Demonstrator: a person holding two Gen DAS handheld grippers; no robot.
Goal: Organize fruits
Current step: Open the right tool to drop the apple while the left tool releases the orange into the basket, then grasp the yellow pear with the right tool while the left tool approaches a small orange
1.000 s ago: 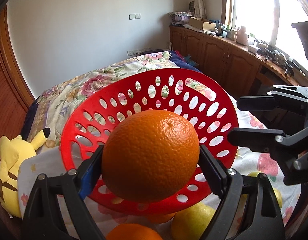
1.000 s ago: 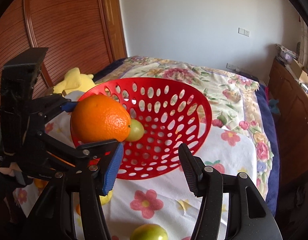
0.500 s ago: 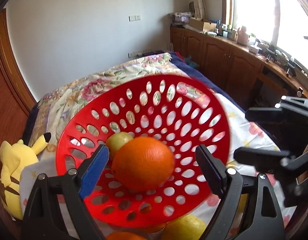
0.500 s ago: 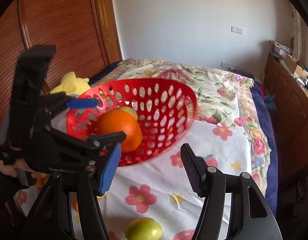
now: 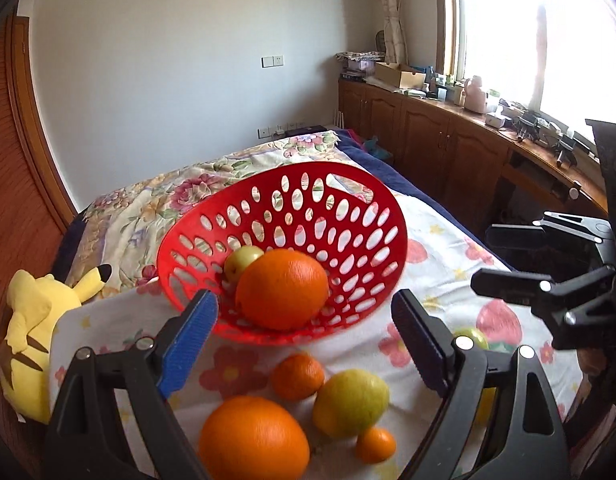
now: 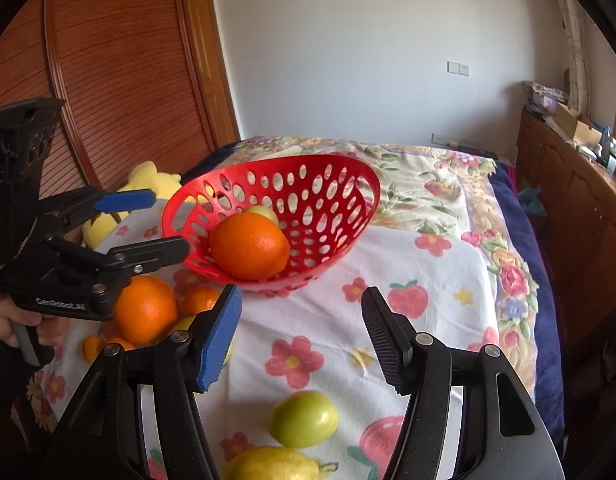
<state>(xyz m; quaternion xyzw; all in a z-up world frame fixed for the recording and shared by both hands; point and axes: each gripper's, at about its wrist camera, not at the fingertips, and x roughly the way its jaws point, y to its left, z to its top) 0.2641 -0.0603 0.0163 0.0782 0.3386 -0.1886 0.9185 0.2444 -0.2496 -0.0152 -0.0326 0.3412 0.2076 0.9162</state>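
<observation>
Floral bedspread (image 6: 448,280) beneath red basket (image 5: 348,196); both grippers' fingers (image 5: 187,332) spread, empty.

This is a bedroom in a home: a bed (image 5: 440,248) with a flowered cover, a yellow plush toy (image 5: 31,320), wooden cabinets (image 5: 448,152) under a curtained window (image 5: 520,28).

A red basket (image 5: 380,216) is holding an orange fruit (image 5: 281,294); the white bedsheet (image 6: 428,304) is showing pink flowers, beside a yellow plush (image 5: 31,320).
</observation>
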